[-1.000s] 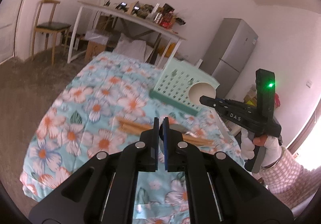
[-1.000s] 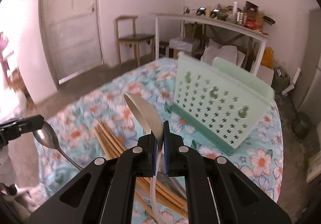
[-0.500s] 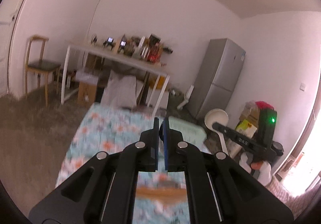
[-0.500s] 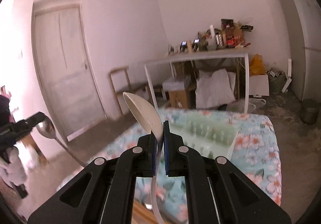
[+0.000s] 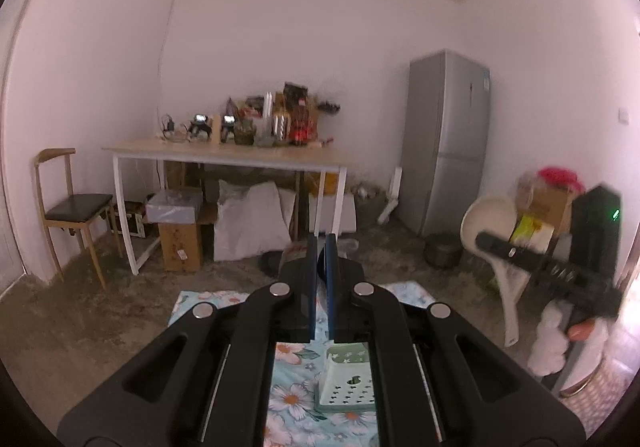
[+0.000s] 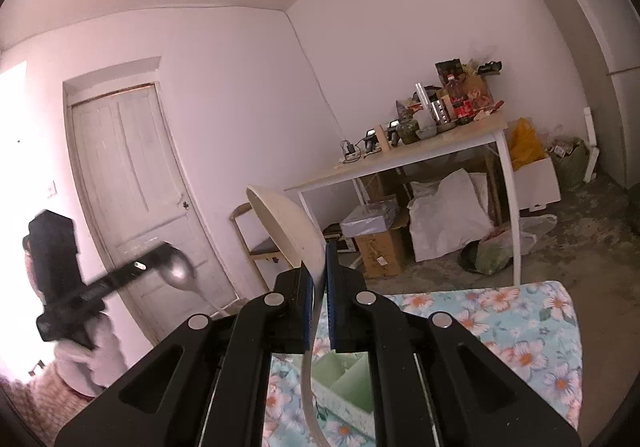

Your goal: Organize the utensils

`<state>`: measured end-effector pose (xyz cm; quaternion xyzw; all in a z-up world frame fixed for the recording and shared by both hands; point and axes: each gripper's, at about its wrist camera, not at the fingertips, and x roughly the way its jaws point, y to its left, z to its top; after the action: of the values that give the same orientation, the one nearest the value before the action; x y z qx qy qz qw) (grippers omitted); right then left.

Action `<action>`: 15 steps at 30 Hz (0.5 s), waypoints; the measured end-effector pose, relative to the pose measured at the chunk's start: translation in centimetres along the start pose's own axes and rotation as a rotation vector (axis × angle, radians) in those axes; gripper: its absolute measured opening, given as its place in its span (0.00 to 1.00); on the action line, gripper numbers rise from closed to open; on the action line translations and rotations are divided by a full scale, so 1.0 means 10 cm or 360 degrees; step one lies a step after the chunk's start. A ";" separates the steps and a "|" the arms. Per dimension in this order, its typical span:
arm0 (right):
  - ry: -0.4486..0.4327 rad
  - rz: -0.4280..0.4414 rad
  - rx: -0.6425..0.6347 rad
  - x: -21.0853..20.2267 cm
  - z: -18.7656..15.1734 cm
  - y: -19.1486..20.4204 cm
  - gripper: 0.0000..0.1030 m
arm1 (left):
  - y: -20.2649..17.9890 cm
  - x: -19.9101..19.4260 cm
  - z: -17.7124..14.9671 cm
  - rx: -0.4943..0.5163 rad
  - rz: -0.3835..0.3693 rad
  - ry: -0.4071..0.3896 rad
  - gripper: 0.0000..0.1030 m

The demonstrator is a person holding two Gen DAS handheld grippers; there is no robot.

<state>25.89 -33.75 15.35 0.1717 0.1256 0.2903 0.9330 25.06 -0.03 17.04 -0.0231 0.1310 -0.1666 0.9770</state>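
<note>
We see both grippers lifted above the floral cloth (image 6: 520, 331), pointing out into the room. The right gripper (image 6: 319, 279) has its jaws pinched on the neck of a white plastic spoon (image 6: 288, 231): the bowl rises above the fingertips, and the handle drops behind the gripper body, its end cut off by the frame's lower edge. From the left wrist camera the same spoon (image 5: 490, 219) shows blurred at far right.

The left gripper (image 5: 319, 267) has its jaws pressed nearly together. We cannot see anything between them in its own view; the right wrist camera shows it (image 6: 160, 259) smeared by motion, clamped on a metal spoon (image 6: 180, 273) whose thin handle disappears behind the right gripper.

The green utensil rack (image 5: 348, 379) lies on the cloth, mostly hidden by gripper bodies in both views; its compartments are only partly readable.
</note>
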 end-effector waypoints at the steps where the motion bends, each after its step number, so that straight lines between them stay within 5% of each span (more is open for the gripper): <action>1: 0.0007 0.0015 0.0012 0.05 0.00 -0.05 0.06 | -0.02 0.11 -0.01 0.0020 0.0002 0.0038 0.03; 15: 0.0076 0.0168 0.0202 0.52 -0.11 -0.56 0.06 | -0.02 0.89 -0.37 0.0057 0.0016 0.0289 0.04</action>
<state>32.53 -34.78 11.44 0.2297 0.1568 0.3345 0.9004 32.16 -3.15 11.26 0.0102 0.2161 -0.1654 0.9622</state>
